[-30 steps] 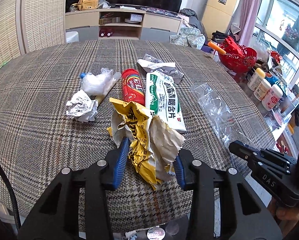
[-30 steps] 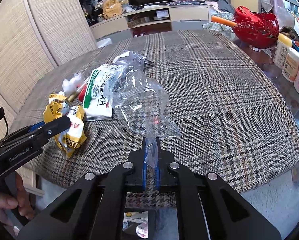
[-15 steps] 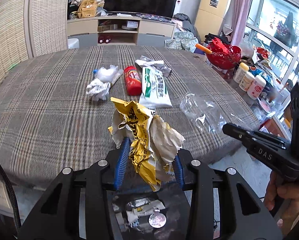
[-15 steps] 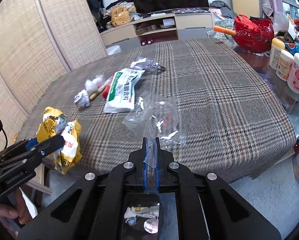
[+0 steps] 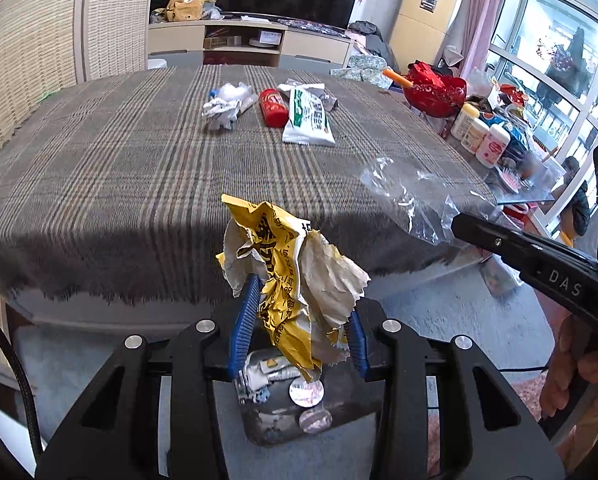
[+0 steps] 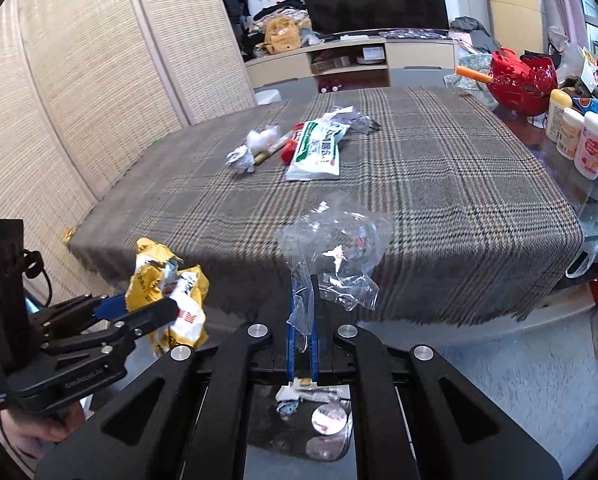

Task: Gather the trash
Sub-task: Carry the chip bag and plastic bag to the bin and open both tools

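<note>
Below both loaded grippers, floor bin (image 5: 283, 412) holds wrappers (and foil lids).

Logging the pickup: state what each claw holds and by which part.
Left claw: crumpled yellow wrapper, clamped around its lower middle. Right claw: clear plastic bag, pinched at its near edge.

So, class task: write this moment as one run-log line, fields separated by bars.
left gripper: shut on yellow wrapper | right gripper: shut on clear plastic bag | both held past table edge, above bin
</note>
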The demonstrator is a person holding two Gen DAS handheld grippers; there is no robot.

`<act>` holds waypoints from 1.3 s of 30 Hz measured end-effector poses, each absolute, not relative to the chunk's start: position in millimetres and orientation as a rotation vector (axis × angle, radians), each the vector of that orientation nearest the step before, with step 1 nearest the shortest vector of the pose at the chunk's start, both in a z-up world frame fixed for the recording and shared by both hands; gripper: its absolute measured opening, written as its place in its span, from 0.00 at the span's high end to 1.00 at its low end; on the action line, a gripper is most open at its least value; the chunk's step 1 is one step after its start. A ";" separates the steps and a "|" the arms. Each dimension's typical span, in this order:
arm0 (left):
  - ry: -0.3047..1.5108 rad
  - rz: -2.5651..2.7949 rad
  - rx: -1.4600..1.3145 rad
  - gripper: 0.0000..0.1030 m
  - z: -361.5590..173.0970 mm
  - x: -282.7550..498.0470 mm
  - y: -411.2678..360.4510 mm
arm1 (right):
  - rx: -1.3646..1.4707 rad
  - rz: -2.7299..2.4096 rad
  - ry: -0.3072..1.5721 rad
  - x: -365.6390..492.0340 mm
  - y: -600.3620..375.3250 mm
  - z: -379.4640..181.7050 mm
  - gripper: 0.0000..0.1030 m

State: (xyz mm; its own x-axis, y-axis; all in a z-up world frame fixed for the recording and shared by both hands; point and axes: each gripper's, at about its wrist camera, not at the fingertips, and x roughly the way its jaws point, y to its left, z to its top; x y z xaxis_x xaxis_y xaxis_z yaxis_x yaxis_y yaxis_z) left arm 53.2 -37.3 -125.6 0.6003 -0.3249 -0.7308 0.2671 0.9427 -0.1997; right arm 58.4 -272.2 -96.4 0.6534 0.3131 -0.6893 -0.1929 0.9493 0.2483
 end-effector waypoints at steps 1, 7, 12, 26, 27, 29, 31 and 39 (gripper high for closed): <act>0.866 -0.344 -0.073 0.63 -128.0 49.2 -36.8 | 0.159 0.289 0.817 55.6 -271.3 -98.2 0.93; 0.915 -0.346 -0.090 0.63 -148.7 33.2 -36.6 | 0.178 0.300 0.895 42.0 -271.0 -125.8 0.93; 0.972 -0.346 -0.080 0.63 -173.1 23.8 -43.3 | 0.186 0.317 0.966 35.5 -268.2 -150.0 0.93; 1.127 -0.343 -0.062 0.63 -242.1 31.4 -48.4 | 0.216 0.353 1.144 50.4 -249.6 -204.8 0.93; 1.134 -0.345 -0.065 0.62 -244.8 32.4 -48.0 | 0.213 0.348 1.157 51.3 -248.3 -207.5 0.93; 1.147 -0.346 -0.069 0.62 -249.1 34.7 -48.0 | 0.210 0.339 1.174 53.1 -247.9 -212.0 0.93; 1.160 -0.344 -0.071 0.62 -252.5 37.5 -49.3 | 0.214 0.329 1.186 55.5 -246.4 -215.6 0.92; 1.168 -0.364 -0.062 0.57 -254.5 42.0 -57.0 | 0.207 0.338 1.213 63.7 -241.0 -219.7 0.85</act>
State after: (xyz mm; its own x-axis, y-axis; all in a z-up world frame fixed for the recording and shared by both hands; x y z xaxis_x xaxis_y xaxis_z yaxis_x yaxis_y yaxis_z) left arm 42.0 -57.0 -254.5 0.3405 -0.3114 -0.8872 0.2473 0.9400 -0.2351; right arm 63.7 -241.0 -219.7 0.3087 0.3630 -0.8792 -0.1437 0.9315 0.3341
